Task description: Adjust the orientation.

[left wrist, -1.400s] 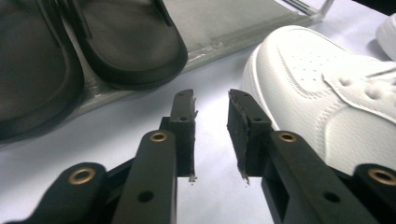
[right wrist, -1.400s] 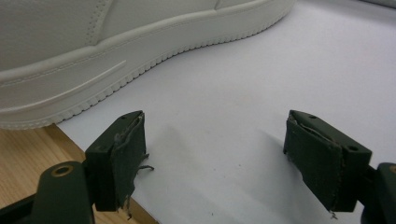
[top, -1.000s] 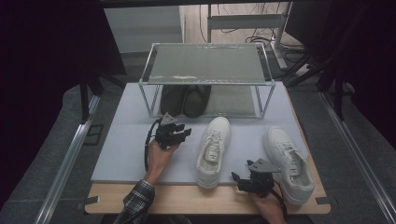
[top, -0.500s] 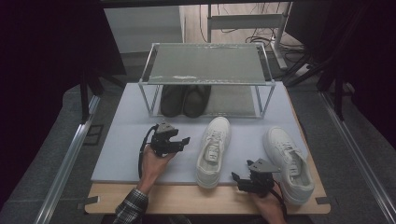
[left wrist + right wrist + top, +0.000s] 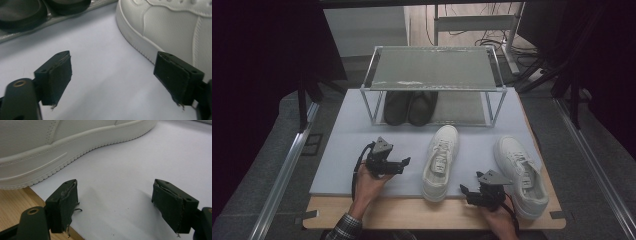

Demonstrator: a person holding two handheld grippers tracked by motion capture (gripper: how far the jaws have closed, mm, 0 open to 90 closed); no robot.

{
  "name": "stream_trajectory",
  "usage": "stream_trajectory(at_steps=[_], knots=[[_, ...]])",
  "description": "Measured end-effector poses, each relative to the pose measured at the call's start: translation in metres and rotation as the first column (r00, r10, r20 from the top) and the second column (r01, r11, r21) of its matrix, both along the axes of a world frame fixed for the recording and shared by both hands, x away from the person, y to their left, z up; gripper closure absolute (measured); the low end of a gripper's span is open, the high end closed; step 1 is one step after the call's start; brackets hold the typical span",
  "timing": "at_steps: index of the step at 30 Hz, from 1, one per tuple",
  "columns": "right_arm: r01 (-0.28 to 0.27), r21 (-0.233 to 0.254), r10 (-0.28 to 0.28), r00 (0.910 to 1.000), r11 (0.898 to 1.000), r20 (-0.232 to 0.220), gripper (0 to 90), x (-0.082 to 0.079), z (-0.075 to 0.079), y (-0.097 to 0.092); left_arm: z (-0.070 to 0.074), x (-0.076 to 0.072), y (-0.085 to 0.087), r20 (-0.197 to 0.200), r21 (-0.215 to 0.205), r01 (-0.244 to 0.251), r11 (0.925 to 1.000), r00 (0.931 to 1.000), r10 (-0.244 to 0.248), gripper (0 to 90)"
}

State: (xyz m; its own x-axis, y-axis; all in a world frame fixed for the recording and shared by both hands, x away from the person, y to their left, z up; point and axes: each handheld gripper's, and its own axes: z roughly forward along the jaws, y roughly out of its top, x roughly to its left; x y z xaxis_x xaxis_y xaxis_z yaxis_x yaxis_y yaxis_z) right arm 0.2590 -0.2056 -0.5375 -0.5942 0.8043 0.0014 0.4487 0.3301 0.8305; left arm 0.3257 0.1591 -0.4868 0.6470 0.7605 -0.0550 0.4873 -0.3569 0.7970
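Note:
A pair of white sneakers lies on the pale mat: one in the middle, the other at the right. A pair of dark shoes stands under the wire rack. My left gripper hovers left of the middle sneaker and points toward it. Its jaws have just been opening and stand open with nothing between them; the white sneaker lies just beyond its right jaw. My right gripper rests between the two sneakers at the near edge, open and empty, with a sneaker's sole ahead of it.
The pale mat covers most of the wooden table, whose bare strip runs along the near edge. The rack takes up the far middle of the mat. Metal rails flank the table on both sides.
My left gripper has drawn back from the rack toward the near edge and a little to the left, and its jaws have spread. The right gripper has kept still.

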Motion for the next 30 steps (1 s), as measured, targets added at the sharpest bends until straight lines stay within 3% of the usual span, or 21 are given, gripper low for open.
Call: stream_trajectory(at_steps=[16,21,30], knots=[[-0.001,0.006,0.001,1.0000,1.000,-0.002,21.6,0.000,0.000,0.000,-0.021,-0.034,0.017,0.010,0.039,-0.026,0.9989,0.9996,0.026,13.0],[-0.001,0.007,0.001,1.0000,1.000,-0.002,21.5,0.000,0.000,0.000,-0.030,-0.043,0.025,0.004,0.025,-0.050,0.9984,0.9987,0.050,13.0],[0.000,0.001,0.000,1.0000,1.000,-0.002,21.4,0.000,0.000,0.000,-0.040,-0.052,0.032,0.026,0.063,-0.093,0.9937,0.9955,0.091,12.7]])
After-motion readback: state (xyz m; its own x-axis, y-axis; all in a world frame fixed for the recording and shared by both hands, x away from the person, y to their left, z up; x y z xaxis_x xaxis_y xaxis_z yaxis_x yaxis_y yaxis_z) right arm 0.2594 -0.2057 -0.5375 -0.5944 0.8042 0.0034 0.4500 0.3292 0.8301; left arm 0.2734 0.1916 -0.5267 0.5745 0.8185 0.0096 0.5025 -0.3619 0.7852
